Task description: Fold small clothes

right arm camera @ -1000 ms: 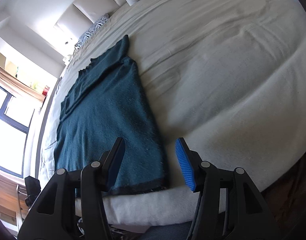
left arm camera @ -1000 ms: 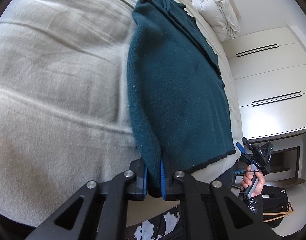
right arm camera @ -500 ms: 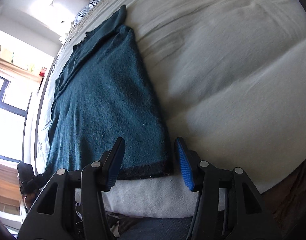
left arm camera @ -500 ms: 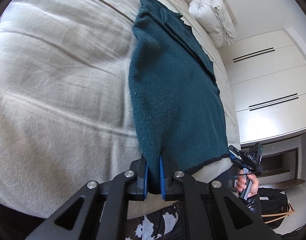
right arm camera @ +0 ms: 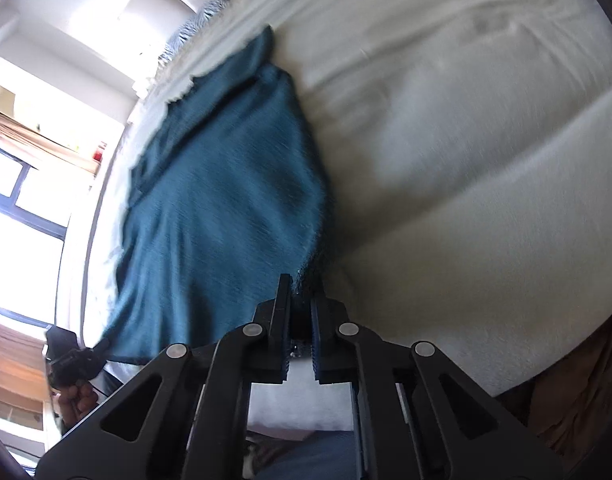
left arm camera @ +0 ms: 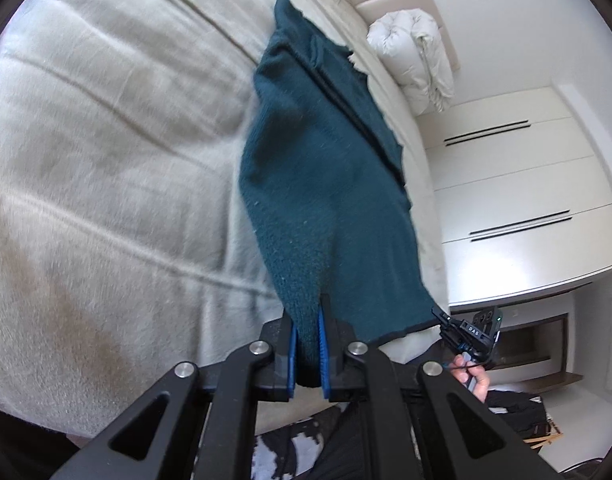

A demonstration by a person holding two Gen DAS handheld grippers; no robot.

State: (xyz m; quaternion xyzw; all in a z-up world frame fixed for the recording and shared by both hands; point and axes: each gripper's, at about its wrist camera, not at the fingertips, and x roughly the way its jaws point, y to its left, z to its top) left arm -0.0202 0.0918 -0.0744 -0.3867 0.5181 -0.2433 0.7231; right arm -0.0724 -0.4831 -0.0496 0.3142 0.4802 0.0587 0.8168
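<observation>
Bed (left arm camera: pixel 86 160), cream cover, fills the left of the left wrist view. A dark teal sweater (left arm camera: pixel 326 184) lies along it lengthwise, neck end far, hem at the near edge of the mattress. It looks already narrowed, with a flap doubled over along its right side.

Left gripper (left arm camera: pixel 306 346): jaws nearly together, blue pads pinching one hem corner, knit bunched between them.

Right of that in the same view, the hem runs across to the right gripper (left arm camera: pixel 446 320), which sits at the other corner with a hand (left arm camera: pixel 472 376) on its handle. White pillow (left arm camera: pixel 418 56) and wardrobe (left arm camera: pixel 506 184) beyond.

Right wrist view, blurred: window (right arm camera: pixel 22 208) at left, sweater (right arm camera: pixel 226 208) centre, bed (right arm camera: pixel 486 160) right. Right gripper (right arm camera: pixel 300 312): jaws have just been closing and now stand narrow on the hem corner, dark knit edge between the pads. Grip looks shallow, only the edge caught. The left gripper (right arm camera: pixel 102 346) shows at far left on its corner.

Step, as I read it: both hem corners taken, ready for the crosswise fold. Next move calls for lifting both corners together, level, and carrying the hem up toward the neck end, keeping it taut so the doubled flap does not slide out. Risk: right corner slipping free.
</observation>
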